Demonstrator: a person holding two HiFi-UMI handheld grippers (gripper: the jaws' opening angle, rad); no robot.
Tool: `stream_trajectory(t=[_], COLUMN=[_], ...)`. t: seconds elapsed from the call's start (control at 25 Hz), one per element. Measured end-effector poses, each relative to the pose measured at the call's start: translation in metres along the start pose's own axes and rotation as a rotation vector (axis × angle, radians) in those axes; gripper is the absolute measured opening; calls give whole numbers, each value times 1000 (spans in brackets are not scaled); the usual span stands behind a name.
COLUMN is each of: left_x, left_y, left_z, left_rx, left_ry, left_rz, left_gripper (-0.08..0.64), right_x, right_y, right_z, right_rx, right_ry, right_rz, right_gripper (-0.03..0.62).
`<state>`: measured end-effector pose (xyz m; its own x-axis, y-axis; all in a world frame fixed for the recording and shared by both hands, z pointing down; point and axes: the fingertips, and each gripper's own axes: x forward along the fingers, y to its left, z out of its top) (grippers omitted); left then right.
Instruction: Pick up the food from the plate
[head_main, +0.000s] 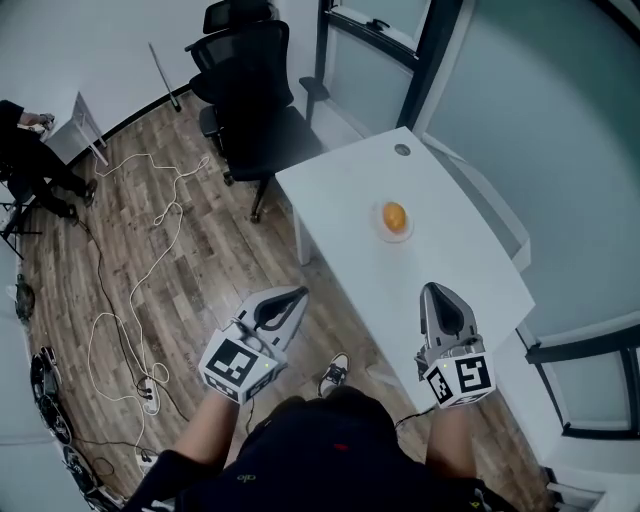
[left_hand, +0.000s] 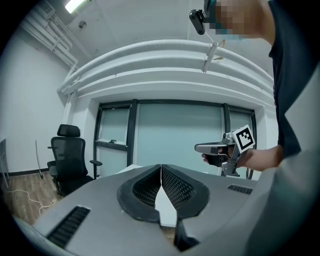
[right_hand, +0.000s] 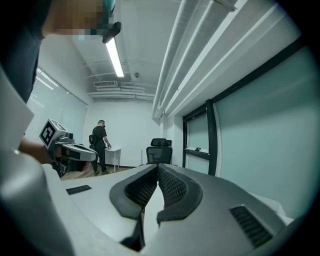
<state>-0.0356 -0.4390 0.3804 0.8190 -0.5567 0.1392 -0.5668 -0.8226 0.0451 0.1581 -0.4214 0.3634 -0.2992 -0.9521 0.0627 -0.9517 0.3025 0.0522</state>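
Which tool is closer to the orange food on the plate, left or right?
Right. The right tool hangs over the table's near end, short of the orange food. The left tool is off the table's side, over the wooden floor.

Left gripper (head_main: 298, 293): matt grey plastic shell. Its fingers (left_hand: 176, 189) are black, cross-ribbed and rubbery-looking. Right gripper (head_main: 433, 290): same finish.

Ahead of the fingers:
- bench (head_main: 340, 200): white, smooth, matt top
- food (head_main: 394, 216): orange, slight sheen
- plate (head_main: 377, 226): pale, smooth

Below the fingers, floor (head_main: 200, 240): wood-grain planks, low sheen. Beyond, chair (head_main: 250, 100): matt black.
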Motion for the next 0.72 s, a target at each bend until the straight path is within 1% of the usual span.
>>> stream_trajectory(t=[0.24,0.4,0.48,0.6,0.72], left_x=[92,142,161,184,203], left_y=[31,43,47,51,59], left_z=[7,8,5,4,2], left_rx=[-23,-29,-34,-30,-54], left_ry=[17,29,52,85,94], left_rz=[0,-9,-18,-57,-74], left_gripper=[23,23,23,23,23], right_x=[55,84,94,105,114], right_y=[-74,-116,-131,-147,-157], right_z=[-11,-28,-36,-46,-56], right_rx=[19,41,63,78,89], right_ry=[26,38,43,60,89], right_rz=[-3,-17,-33,-43,-61], right_gripper=[25,25,26,26,26])
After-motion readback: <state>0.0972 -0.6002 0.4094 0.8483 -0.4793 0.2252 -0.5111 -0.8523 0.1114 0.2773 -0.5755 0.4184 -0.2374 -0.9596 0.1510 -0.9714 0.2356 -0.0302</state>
